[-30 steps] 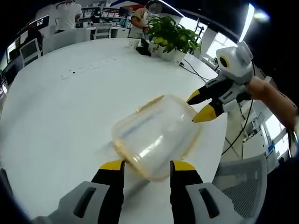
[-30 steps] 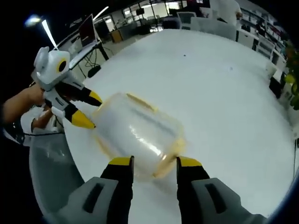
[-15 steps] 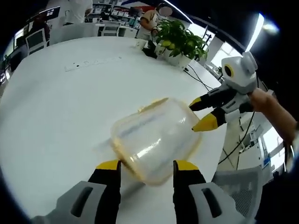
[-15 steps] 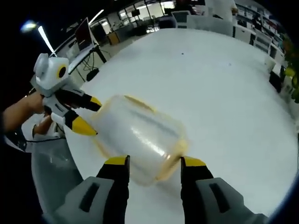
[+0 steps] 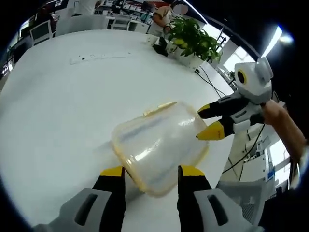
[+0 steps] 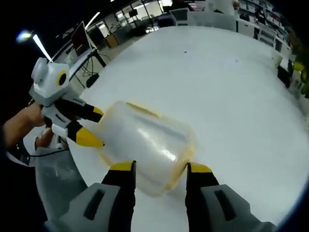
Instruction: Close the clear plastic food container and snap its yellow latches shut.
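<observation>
Meanwhile, the clear container, lid seemingly on, is flanked on the white table by the left gripper and right gripper, both spread wide; its yellow latches are judged still unsnapped.

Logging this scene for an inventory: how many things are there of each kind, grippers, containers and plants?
Grippers: 2, the left gripper and the right gripper
Containers: 1, the clear container
Potted plants: 1, the plant
Total: 4
</observation>
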The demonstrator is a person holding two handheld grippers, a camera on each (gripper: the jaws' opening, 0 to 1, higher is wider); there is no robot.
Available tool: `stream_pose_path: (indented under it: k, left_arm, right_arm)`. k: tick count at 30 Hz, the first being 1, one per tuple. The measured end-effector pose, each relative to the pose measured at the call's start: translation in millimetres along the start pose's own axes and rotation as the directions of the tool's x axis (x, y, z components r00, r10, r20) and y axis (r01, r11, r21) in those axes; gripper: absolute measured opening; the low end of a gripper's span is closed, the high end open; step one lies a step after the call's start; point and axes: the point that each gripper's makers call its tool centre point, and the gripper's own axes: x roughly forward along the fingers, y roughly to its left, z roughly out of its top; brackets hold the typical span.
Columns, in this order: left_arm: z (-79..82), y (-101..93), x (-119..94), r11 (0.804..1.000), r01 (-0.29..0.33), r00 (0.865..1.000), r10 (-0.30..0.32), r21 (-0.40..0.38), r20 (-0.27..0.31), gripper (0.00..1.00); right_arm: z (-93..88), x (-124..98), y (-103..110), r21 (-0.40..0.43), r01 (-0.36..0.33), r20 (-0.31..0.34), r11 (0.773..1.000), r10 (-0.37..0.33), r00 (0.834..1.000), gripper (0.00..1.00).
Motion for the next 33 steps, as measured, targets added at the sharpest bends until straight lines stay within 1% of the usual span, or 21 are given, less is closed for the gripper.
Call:
stream_pose_path:
  k: [5, 15, 25, 33]
  left_arm:
    - [-0.9, 2.0, 0, 1.0, 0.003, 1.0, -0.003, -0.001, 0.012, 0.36]
    - [-7.0, 5.6, -5, 1.0, 0.004, 1.0, -0.004, -0.005, 0.022, 0.36]
    - [-19.6, 13.9, -15, 1.0, 0.003, 1.0, -0.003, -0.011, 0.026, 0.37]
    - [-29.9, 18.8, -22, 1.0, 0.004, 1.0, -0.004, -0.01, 0.013, 0.37]
  right_arm:
    - [0.3, 0, 0, 0.005, 0.001, 0.013, 1.0, -0.001, 1.0, 0.37]
    - [-1.7, 2, 11, 0.015, 0.002, 0.016, 1.0, -0.002, 1.0, 0.37]
    - [-4.7, 7, 29, 0.022, -0.001, 0.021, 1.0, 0.001, 1.0, 0.38]
    - [-8.3, 9, 43, 0.025, -0.001, 0.023, 1.0, 0.0, 1.0, 0.38]
